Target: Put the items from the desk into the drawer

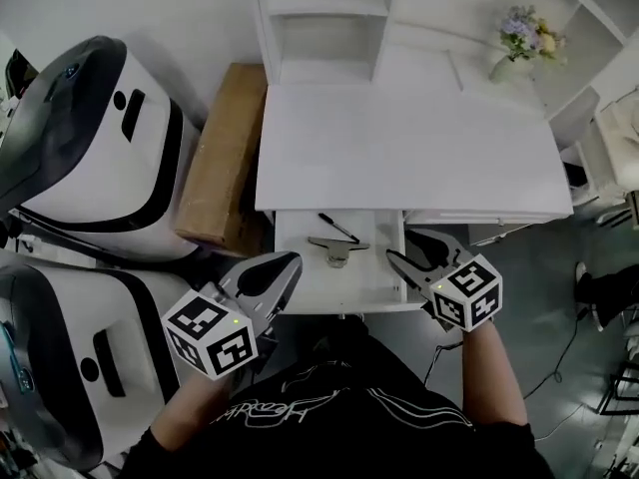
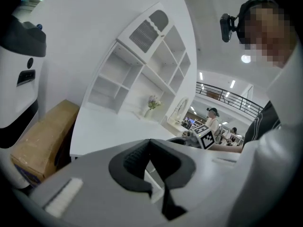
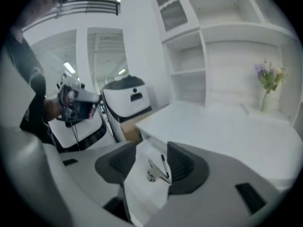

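Drawer (image 1: 339, 267): one, white, pulled open under the front edge of the tabletop (image 1: 399, 148).

Task items, two, both lying inside the drawer:
- pen (image 1: 338, 228), one, black, towards the drawer's back, lying at a slant;
- metal piece (image 1: 337, 249), one, silver, just in front of the pen near the drawer's middle.

Hand-held grippers, two:
- left hand-held gripper (image 1: 290, 262), at the drawer's front left corner, its marker cube nearer the person. Its jaws are pressed together at the tips, with nothing pinched.
- right hand-held gripper (image 1: 401, 244), at the drawer's front right corner and overlapping that corner in the head view. Its jaws are spread wide and pinch nothing; its own view shows the pen and the metal piece through the gap, lying apart from the pads.

Surroundings, placed from the drawer:
- shelf unit (image 1: 324, 18), one, white, beyond the drawer at the tabletop's back;
- vase of flowers (image 1: 521, 43), one, far back and to the right;
- cardboard box (image 1: 225, 153), one, brown, to the left beside the tabletop's side;
- machines, two, white and black, further left (image 1: 95, 148) and front left (image 1: 70, 367).
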Demonstrator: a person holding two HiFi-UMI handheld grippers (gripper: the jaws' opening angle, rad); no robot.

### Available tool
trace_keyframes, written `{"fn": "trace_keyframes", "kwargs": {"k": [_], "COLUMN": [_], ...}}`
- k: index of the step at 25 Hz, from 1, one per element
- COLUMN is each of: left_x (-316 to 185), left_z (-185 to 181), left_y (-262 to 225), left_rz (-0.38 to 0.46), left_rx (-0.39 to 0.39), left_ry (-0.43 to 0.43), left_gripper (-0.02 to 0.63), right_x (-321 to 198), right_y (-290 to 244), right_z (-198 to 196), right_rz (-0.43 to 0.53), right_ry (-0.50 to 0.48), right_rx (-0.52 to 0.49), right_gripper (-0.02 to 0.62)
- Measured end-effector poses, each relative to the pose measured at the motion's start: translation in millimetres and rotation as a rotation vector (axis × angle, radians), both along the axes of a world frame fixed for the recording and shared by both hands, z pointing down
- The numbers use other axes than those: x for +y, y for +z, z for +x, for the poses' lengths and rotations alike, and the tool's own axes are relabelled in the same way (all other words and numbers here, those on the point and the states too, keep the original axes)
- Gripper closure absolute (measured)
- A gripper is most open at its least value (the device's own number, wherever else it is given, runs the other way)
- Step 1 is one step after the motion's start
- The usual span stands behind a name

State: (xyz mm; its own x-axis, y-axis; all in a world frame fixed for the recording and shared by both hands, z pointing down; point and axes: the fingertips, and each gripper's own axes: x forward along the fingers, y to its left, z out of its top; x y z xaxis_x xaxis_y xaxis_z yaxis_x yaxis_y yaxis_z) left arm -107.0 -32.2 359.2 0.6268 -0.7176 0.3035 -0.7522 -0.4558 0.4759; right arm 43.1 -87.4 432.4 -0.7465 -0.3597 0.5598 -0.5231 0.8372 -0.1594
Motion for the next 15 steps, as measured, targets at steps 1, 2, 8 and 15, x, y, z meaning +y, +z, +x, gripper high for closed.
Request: {"fn": "trace_keyframes", "kwargs": {"k": [1, 2, 8, 15], "left_x": [-1, -3, 9, 27], "left_z": [7, 13, 42, 52], "left_y": [-9, -19, -72, -121], "left_rz": [0.026, 0.052, 0.171, 0.282], "left_rx": [0.002, 0.004, -0.013, 0.003], "left_ry": [0.020, 0.040, 0.156, 0.190], "left_gripper": [0.597, 0.597, 0.597, 0.597], "right_x": [5, 11, 48, 74], "right_y": [-26, -50, -157, -204], "right_z": [1, 1, -3, -10], "right_rz": [0.030, 0.061, 0.205, 0.289], "right_ry": [0.008, 0.015, 0.084, 0.080], "right_rx": [-0.051, -0.101, -0.332, -0.452], "right_gripper": [0.393, 0.394, 0.533, 0.586]}}
